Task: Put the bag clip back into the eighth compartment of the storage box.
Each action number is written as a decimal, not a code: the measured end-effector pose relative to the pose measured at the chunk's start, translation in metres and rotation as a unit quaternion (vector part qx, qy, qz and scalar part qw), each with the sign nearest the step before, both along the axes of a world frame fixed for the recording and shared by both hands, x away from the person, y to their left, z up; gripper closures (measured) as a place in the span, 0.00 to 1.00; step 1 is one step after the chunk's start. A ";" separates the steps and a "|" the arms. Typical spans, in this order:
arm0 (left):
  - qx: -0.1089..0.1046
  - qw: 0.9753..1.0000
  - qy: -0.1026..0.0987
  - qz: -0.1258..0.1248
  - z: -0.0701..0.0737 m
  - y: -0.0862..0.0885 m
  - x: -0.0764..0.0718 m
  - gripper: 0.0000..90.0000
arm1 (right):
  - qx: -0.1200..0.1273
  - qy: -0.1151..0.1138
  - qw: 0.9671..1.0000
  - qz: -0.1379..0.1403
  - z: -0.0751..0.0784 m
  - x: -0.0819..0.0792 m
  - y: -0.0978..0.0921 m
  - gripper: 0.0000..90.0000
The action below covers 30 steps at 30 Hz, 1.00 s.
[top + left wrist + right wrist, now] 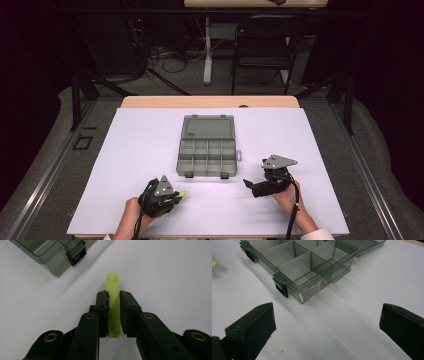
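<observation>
A clear grey compartment box (206,152) lies open in the middle of the white table, its lid (208,127) folded back on the far side. My left gripper (176,196) sits near the front left, shut on a small yellow-green plastic piece (114,307) that pokes out past the jaws (185,193). The box's front corner and a black latch (75,255) lie ahead of it to the left. My right gripper (253,186) rests at the front right with its jaws wide apart and empty. In the right gripper view the box (304,267) lies just beyond the gripper's fingers (252,327).
The white sheet (150,150) covers the table, with wooden table edge (210,102) at the far side. A black chair (265,45) and cables stand on the floor beyond. Dark frame legs (80,95) flank the table.
</observation>
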<state>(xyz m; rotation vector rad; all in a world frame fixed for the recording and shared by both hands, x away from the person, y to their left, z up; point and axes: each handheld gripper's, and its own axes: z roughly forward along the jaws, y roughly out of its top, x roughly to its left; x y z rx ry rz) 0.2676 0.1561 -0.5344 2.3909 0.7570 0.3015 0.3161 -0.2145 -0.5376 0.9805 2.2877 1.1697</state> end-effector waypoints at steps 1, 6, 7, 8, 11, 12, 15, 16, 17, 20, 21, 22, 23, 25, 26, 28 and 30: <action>-0.001 1.000 -0.001 0.000 0.000 -0.001 0.000 0.86 | -0.001 -0.001 1.000 0.000 0.000 0.000 0.000 0.00; -0.004 1.000 -0.009 0.001 0.004 -0.001 0.002 0.86 | 0.000 -0.006 1.000 -0.001 0.002 0.000 0.000 0.00; -0.005 1.000 -0.011 0.002 0.005 0.000 0.002 0.86 | 0.001 -0.006 1.000 -0.002 0.002 0.000 -0.001 0.00; -0.006 1.000 -0.012 0.003 0.006 0.000 0.003 0.86 | 0.000 -0.006 1.000 -0.002 0.002 0.000 -0.001 0.00; -0.007 1.000 -0.014 0.002 0.008 -0.001 0.004 0.86 | 0.000 -0.003 1.000 -0.002 0.001 0.000 -0.001 0.00; -0.010 1.000 -0.015 0.002 0.008 -0.002 0.004 0.86 | 0.000 -0.005 1.000 -0.001 0.001 0.000 -0.001 0.00; -0.010 1.000 -0.020 0.000 0.011 -0.005 0.005 0.86 | 0.002 -0.006 1.000 -0.002 0.001 -0.001 -0.001 0.00; -0.011 1.000 -0.022 -0.002 0.012 -0.006 0.006 0.86 | 0.002 -0.006 1.000 -0.003 0.001 -0.001 -0.001 0.00; -0.011 1.000 -0.023 -0.004 0.014 -0.007 0.006 0.86 | 0.001 -0.006 1.000 -0.002 0.001 -0.001 -0.001 0.00; -0.013 1.000 -0.027 -0.006 0.016 -0.010 0.007 0.86 | 0.002 -0.008 1.000 -0.002 0.001 -0.001 0.000 0.00; -0.012 1.000 -0.028 -0.007 0.017 -0.011 0.007 0.86 | 0.001 -0.009 1.000 -0.003 0.001 -0.001 0.000 0.00; -0.012 0.999 -0.030 -0.009 0.017 -0.012 0.008 0.86 | 0.002 -0.009 1.000 -0.003 0.001 -0.001 0.000 0.00; -0.013 0.999 -0.030 -0.009 0.018 -0.014 0.008 0.86 | 0.002 -0.009 1.000 -0.003 0.001 -0.001 0.000 0.00; -0.013 0.999 -0.031 -0.011 0.019 -0.016 0.010 0.86 | 0.002 -0.008 1.000 -0.003 0.001 -0.001 0.000 0.00; -0.013 0.999 -0.033 -0.012 0.020 -0.018 0.011 0.86 | 0.002 -0.007 1.000 -0.002 0.001 -0.001 0.000 0.00; -0.014 0.999 -0.035 -0.014 0.021 -0.021 0.014 0.86 | 0.001 -0.003 1.000 -0.002 0.000 -0.001 0.000 0.00; -0.014 0.999 -0.037 -0.016 0.023 -0.023 0.016 0.86 | 0.005 -0.005 1.000 -0.001 0.000 0.000 0.000 0.00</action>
